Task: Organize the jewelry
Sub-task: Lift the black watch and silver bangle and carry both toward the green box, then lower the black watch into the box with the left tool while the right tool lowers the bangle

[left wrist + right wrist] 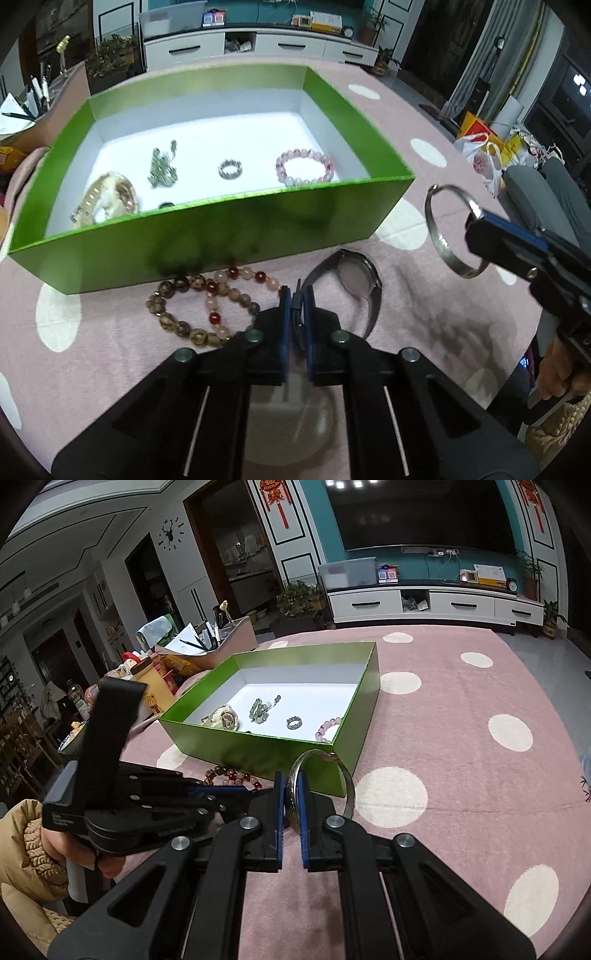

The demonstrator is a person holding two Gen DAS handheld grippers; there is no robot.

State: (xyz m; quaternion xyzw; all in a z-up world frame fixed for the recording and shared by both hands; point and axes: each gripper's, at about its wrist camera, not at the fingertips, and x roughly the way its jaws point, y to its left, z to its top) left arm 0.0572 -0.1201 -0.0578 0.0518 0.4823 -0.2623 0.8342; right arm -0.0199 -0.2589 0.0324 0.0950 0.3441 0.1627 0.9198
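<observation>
The right gripper had its jaws clamped across the band of a silver bangle, holding it in the air just off the near right corner of the green box. The bangle looked rigid, smooth and light; polished metal of that kind would probably slip or swing between flat pads, so a hold square across the band seemed the safest place to take it.

The left gripper hovered low over the pink dotted table with its jaws nearly together around something thin and dark, most likely the strap of the dark watch; whether it truly gripped could not be told. Two beaded bracelets lay overlapping beside the watch, against the box's front wall. Being limp and loosely strung, they would probably sag from any single pinch point.
</observation>
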